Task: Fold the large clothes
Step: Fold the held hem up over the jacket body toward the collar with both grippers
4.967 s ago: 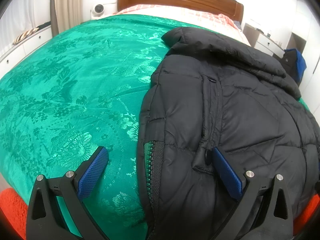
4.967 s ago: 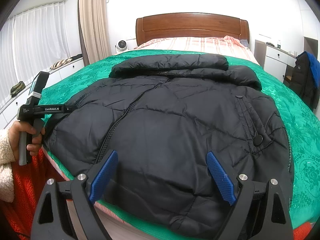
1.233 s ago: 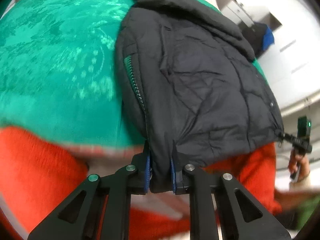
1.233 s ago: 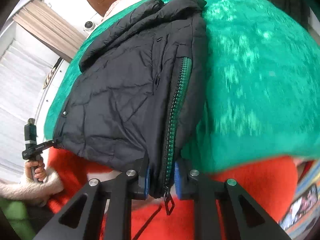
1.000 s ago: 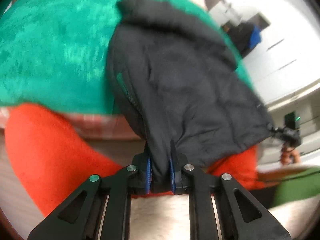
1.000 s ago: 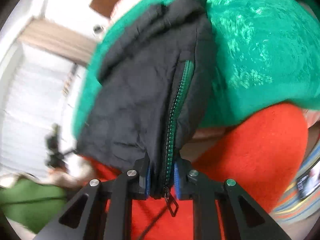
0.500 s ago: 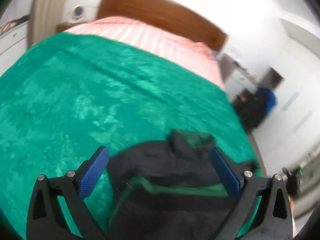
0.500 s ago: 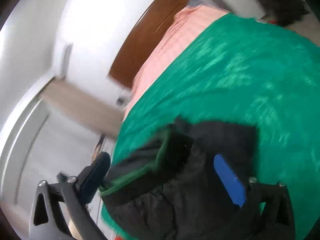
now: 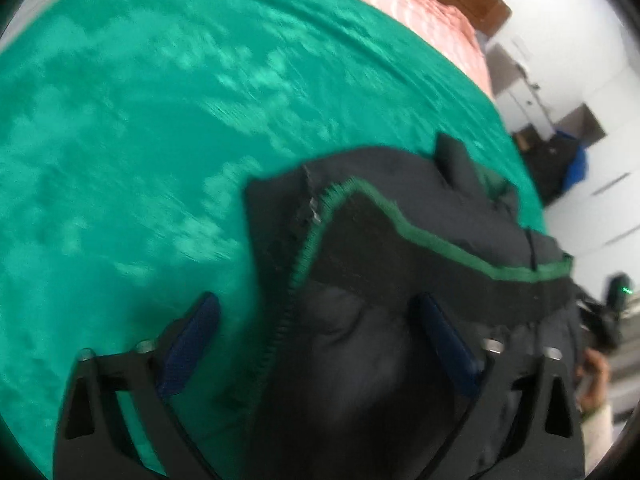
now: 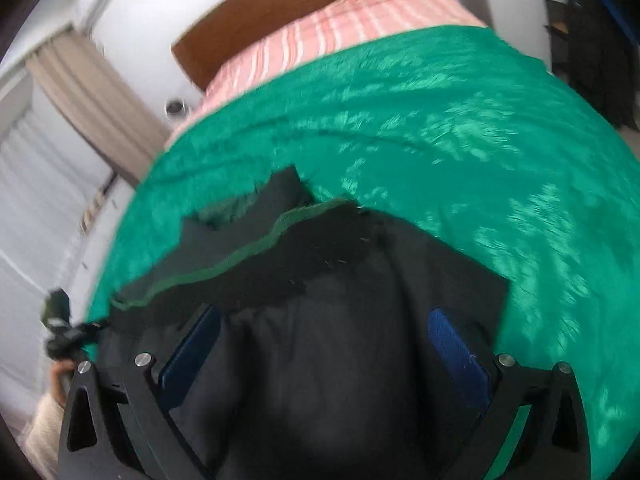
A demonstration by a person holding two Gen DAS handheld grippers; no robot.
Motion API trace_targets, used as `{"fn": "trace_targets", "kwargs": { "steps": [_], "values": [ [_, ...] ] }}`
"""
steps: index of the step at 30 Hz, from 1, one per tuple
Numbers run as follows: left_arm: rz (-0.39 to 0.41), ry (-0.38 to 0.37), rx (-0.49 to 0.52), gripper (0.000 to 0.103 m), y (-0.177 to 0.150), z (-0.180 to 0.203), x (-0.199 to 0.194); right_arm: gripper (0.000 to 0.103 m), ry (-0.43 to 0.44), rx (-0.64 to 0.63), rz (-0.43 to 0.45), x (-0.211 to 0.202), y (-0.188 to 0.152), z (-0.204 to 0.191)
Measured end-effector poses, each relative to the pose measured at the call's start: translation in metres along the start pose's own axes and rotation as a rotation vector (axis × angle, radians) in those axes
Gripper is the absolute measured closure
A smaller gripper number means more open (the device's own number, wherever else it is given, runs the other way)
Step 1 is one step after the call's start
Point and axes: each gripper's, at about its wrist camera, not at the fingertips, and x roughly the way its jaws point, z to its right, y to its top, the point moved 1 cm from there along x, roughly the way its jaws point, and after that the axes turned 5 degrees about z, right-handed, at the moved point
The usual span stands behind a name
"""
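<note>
While motion blur softens both wrist views, the wide green patterned bedspread (image 9: 160,128) fills most of each frame, running back to a strip of pink striped bedding (image 10: 352,32) and a brown wooden headboard (image 10: 280,4) that the frame edge cuts off. The black padded jacket with green trim (image 9: 400,248) lies bunched on the near part of the bedspread, its green-edged hem (image 10: 240,254) turned up toward the headboard; its lower portion runs out of frame beneath the grippers, so how the layers below sit cannot be made out. Bare bedspread stretches to the left of the jacket in the left view and to the right of it in the right view, and beyond it toward the bedding in both. The left gripper (image 9: 316,344) is spread wide, one blue pad over bare bedspread, the other over the jacket, gripping nothing. The right gripper (image 10: 324,356) is likewise spread, both blue pads over black fabric, closed on nothing. A dark garment (image 9: 560,160) beside white cabinets is blurred.
</note>
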Motion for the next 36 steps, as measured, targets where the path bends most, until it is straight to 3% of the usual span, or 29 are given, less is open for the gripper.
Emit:
{"fn": "trace_targets", "kwargs": {
  "steps": [1,3,4,6,8,10,12,14,17,20,26,36],
  "values": [
    [-0.006,-0.019,0.000,0.054,-0.003,0.001,0.003,0.040,-0.021,-0.022,-0.014,0.007,-0.003,-0.006],
    [0.032,0.031,0.044,0.075,-0.004,0.015,-0.005,0.071,-0.078,-0.074,0.029,0.002,-0.007,-0.021],
    [0.061,0.034,0.070,0.084,-0.002,0.025,-0.016,0.080,-0.130,-0.120,0.081,-0.010,-0.009,-0.032],
    [0.133,0.005,0.091,0.088,0.007,0.042,-0.039,0.084,-0.159,-0.160,0.179,-0.043,-0.009,-0.045],
    [0.217,-0.024,0.135,0.089,0.022,0.063,-0.061,0.084,-0.140,-0.157,0.267,-0.072,0.001,-0.049],
    [0.303,0.010,0.212,0.088,0.037,0.087,-0.072,0.084,-0.152,-0.143,0.325,-0.084,0.017,-0.044],
    [0.355,0.069,0.278,0.088,0.048,0.105,-0.061,0.084,-0.189,-0.122,0.330,-0.071,0.028,-0.033],
    [0.347,0.133,0.297,0.085,0.055,0.107,-0.028,0.084,-0.229,-0.108,0.302,-0.040,0.029,-0.020],
    [0.229,0.226,0.252,0.077,0.050,0.080,0.046,0.081,-0.244,-0.035,0.205,0.021,0.011,0.020],
    [0.264,0.155,0.163,0.071,0.041,0.053,0.063,0.077,-0.164,0.061,0.270,0.035,-0.003,0.044],
    [0.315,0.084,0.122,0.064,0.034,0.036,0.070,0.071,-0.046,0.157,0.335,0.045,-0.019,0.069],
    [0.310,0.073,0.112,0.062,0.036,0.034,0.083,0.069,-0.031,0.168,0.363,0.047,-0.021,0.065]
  ]
}}
